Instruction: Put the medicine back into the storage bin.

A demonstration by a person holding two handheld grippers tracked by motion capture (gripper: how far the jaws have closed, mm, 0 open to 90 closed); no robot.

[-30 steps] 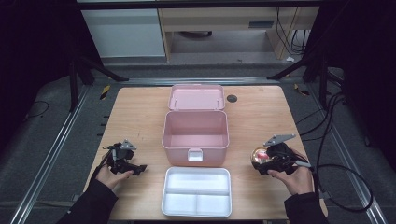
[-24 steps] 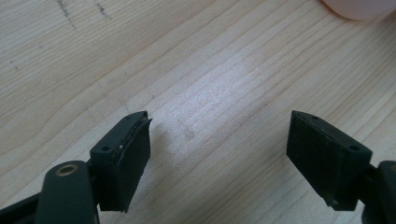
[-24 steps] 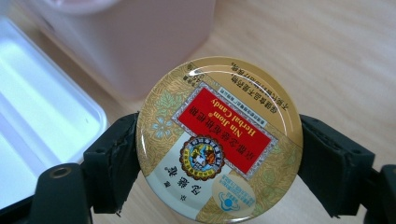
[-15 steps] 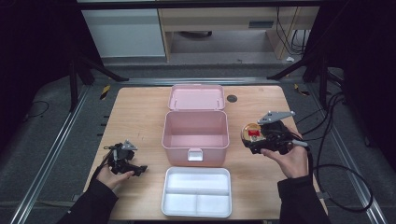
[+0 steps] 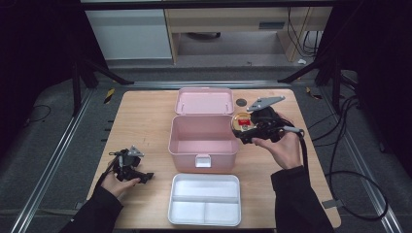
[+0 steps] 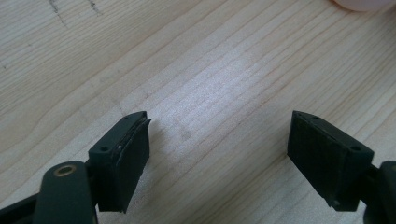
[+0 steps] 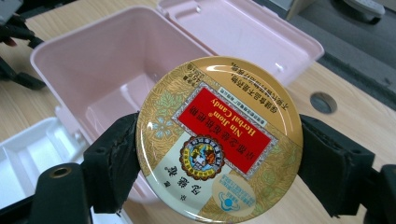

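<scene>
While your right gripper [image 7: 218, 154] jaws clamp candy tin [image 7: 219, 137] edgewise above pink box [image 5: 204, 141] rim, left gripper [image 6: 219, 154] jaws gape wide over worktop [image 6: 196, 70].

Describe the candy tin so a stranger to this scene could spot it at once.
Find the open pink box in the middle of the wooden table. At its right rim, the right gripper holds a round tin clamped between its jaws. It alone is gold, with a red label reading Herbal Candy.
</scene>
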